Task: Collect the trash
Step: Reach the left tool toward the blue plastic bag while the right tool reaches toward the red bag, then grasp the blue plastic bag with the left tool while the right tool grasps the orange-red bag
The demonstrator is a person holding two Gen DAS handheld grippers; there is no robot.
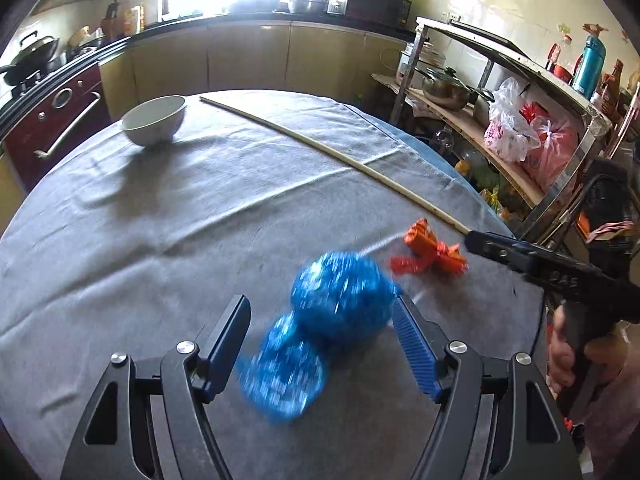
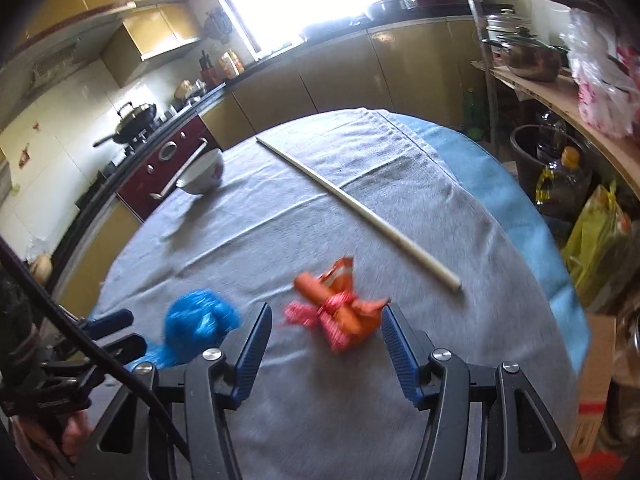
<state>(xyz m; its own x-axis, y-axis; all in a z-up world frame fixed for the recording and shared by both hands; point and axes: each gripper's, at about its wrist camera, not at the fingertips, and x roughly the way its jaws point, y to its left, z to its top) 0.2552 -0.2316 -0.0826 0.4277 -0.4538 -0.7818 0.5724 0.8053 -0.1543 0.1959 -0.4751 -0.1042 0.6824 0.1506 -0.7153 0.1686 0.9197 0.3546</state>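
Two crumpled blue foil wrappers [image 1: 340, 292] lie on the grey tablecloth [image 1: 160, 220], blurred, between the fingers of my left gripper [image 1: 320, 304]. There is a clear gap at the left finger, so the gripper is open. A crumpled orange and red wrapper [image 2: 340, 312] lies just ahead of my right gripper [image 2: 326, 308], which is open around it; the right fingertip [image 2: 390, 320] is at its edge. The left wrist view shows the orange wrapper [image 1: 428, 252] beside the right gripper's tip [image 1: 476, 240]. The right wrist view shows the blue wrappers [image 2: 200, 320] at the lower left.
A white bowl [image 1: 154, 120] stands at the table's far left. A long pale stick [image 1: 320, 144] lies diagonally across the cloth. A metal shelf [image 1: 520, 120] with pots and plastic bags stands to the right. A stove with a wok [image 2: 134, 120] is at the left. A hand [image 1: 564, 352] holds the right gripper.
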